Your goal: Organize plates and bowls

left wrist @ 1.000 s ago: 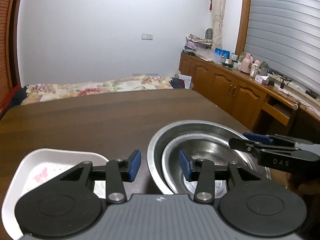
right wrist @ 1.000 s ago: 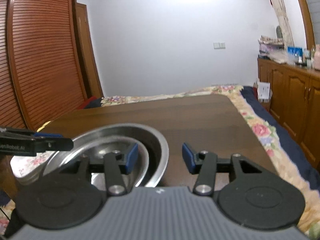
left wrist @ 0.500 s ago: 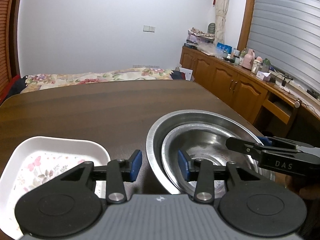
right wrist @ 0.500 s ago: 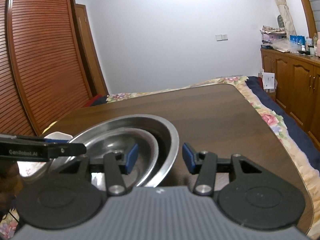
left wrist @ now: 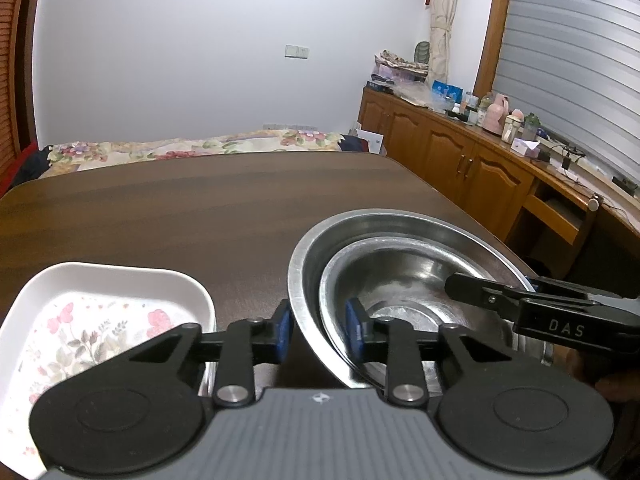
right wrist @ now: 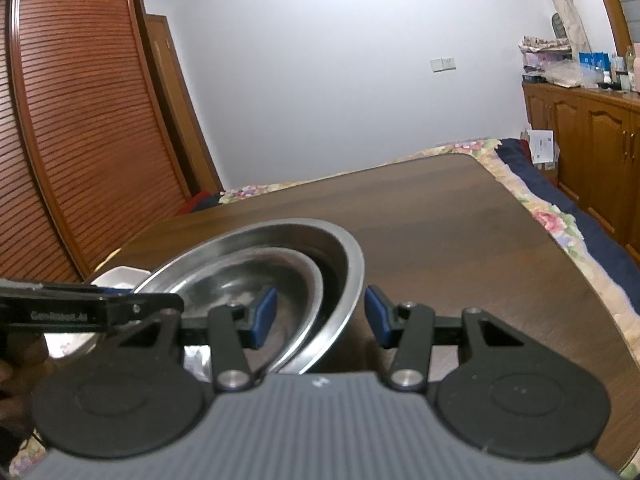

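Steel bowls [left wrist: 400, 256], nested, sit between both spread-fingered grippers, right gripper [left wrist: 460, 286] lettered "DAS", left gripper [right wrist: 176, 304] "GenRobot.AI".

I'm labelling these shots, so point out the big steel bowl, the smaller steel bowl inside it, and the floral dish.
big steel bowl [left wrist: 400, 220], left wrist view, far rim.
smaller steel bowl [left wrist: 404, 268], left wrist view, inner wall.
floral dish [left wrist: 100, 332], left wrist view, patterned bottom.
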Demonstrator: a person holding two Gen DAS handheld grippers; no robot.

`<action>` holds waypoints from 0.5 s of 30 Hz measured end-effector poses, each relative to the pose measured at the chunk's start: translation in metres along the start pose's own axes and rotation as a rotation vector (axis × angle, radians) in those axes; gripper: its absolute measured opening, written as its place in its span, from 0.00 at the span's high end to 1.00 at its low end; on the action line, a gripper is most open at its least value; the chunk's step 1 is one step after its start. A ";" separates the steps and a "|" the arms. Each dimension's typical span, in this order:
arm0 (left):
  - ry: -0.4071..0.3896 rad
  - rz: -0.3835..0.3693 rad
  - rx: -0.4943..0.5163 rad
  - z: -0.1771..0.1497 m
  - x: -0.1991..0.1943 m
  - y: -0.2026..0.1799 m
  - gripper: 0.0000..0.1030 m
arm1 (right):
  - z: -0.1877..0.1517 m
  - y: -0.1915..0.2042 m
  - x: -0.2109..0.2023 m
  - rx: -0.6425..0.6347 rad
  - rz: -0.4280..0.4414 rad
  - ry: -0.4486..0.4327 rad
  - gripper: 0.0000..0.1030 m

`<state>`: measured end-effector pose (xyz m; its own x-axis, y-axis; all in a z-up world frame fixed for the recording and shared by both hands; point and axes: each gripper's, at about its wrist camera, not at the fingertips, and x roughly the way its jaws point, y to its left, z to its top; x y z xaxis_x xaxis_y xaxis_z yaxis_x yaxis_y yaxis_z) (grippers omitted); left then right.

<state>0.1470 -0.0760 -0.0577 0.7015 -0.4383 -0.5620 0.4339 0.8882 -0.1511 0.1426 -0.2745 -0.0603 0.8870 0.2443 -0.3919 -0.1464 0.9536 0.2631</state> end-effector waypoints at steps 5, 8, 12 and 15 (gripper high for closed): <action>0.001 -0.003 -0.004 0.001 0.000 0.000 0.75 | -0.002 -0.003 0.003 0.018 0.014 0.002 0.64; 0.001 -0.006 -0.007 0.001 -0.002 -0.002 0.76 | -0.001 -0.001 0.003 0.015 0.033 0.000 0.71; -0.006 0.006 -0.006 0.004 -0.004 -0.001 0.76 | -0.001 0.010 0.001 -0.057 0.005 -0.015 0.71; -0.018 0.004 -0.009 0.007 -0.010 0.001 0.77 | 0.002 0.012 -0.002 -0.060 0.024 -0.017 0.71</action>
<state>0.1440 -0.0719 -0.0469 0.7133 -0.4367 -0.5482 0.4259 0.8912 -0.1559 0.1403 -0.2640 -0.0548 0.8900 0.2645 -0.3713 -0.1932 0.9565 0.2184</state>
